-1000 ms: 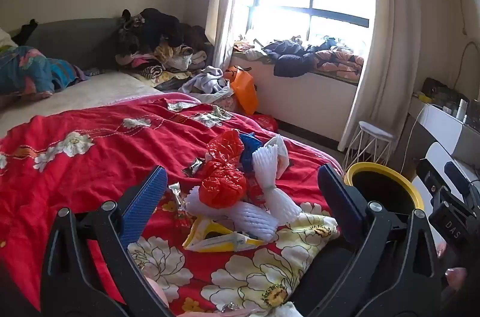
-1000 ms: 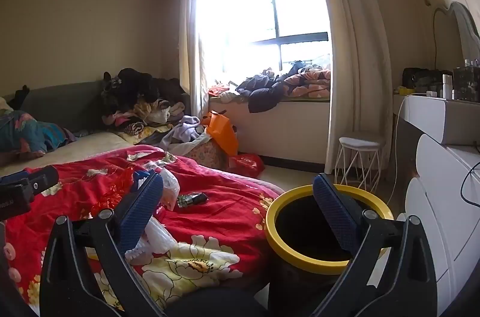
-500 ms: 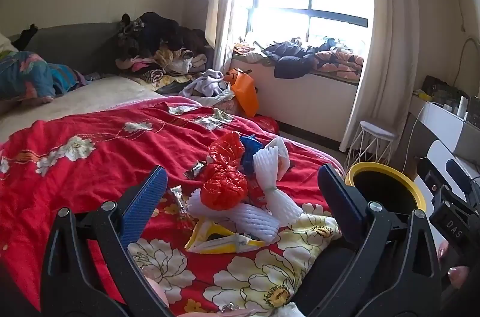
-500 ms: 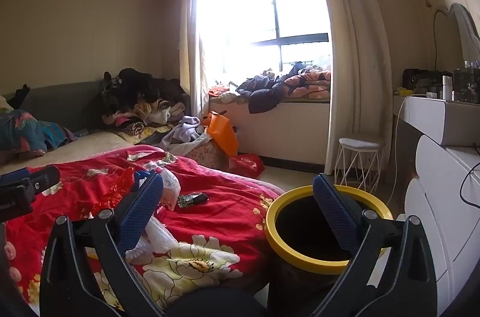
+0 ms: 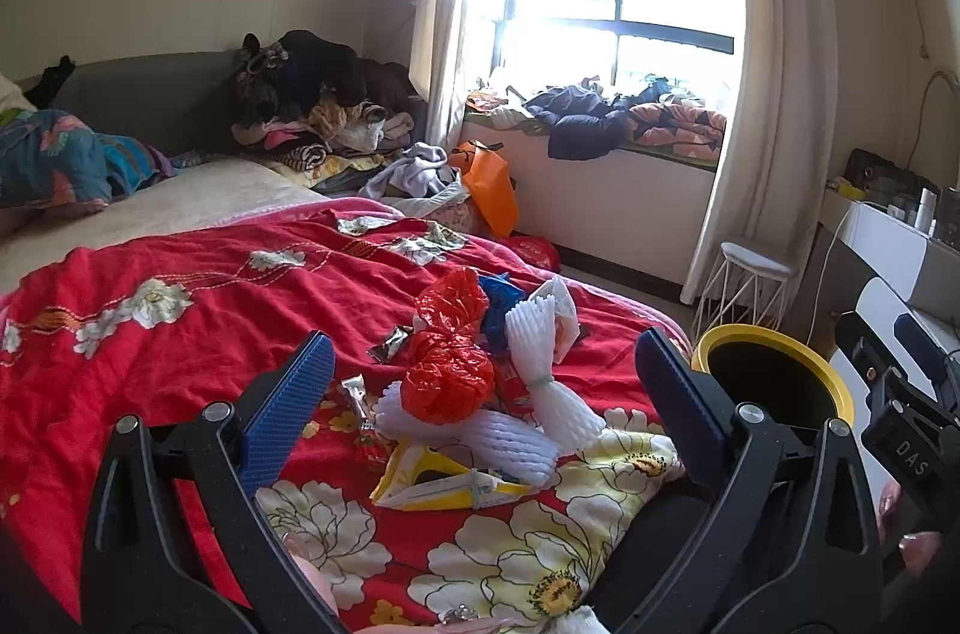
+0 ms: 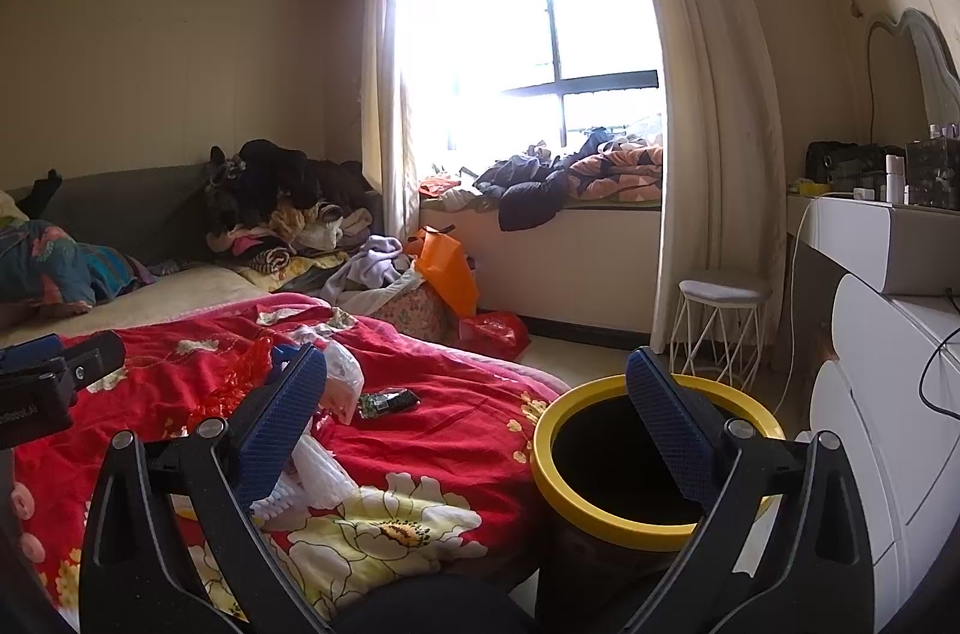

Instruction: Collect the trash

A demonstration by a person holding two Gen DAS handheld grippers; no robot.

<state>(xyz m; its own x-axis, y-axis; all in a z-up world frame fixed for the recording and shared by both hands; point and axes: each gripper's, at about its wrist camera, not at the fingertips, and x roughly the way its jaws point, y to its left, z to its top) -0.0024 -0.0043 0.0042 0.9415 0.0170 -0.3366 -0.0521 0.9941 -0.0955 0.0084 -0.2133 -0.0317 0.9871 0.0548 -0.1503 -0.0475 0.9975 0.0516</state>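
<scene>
1. Left gripper (image 5: 480, 397) spread wide with nothing between the blue pads (image 5: 288, 409), poised above the trash pile at the bed's foot corner.
2. Right gripper (image 6: 477, 421) likewise spread wide and empty, one finger in front of the bed's foot edge, the other in front of the bin (image 6: 651, 526).
3. Trash on the red flowered bedspread (image 5: 180, 334): a knotted red plastic bag (image 5: 447, 382) touching white foam netting (image 5: 543, 382), a blue scrap (image 5: 498, 304) half hidden behind both, a flattened yellow packet (image 5: 447, 484) lying nearest the bed's foot edge, and small foil wrappers (image 5: 390, 343) just beside the bag.
4. From the right wrist view, most of that pile blocked by the left-hand finger; only bits of netting and red plastic visible around it, plus a dark wrapper (image 6: 390, 401) lying apart toward the bed's side edge.
5. Yellow-rimmed bin standing on the floor just beside the bed's foot corner; inside too dark to make out any contents, lower wall cut off by the gripper frame.
6. Fingertips of a hand (image 5: 912, 550) barely showing at the left view's right border, rest of the person out of frame.
7. Window blown out by glare; heaps of clothes (image 5: 312, 93) at the far end of the bed too jumbled to tell apart.
</scene>
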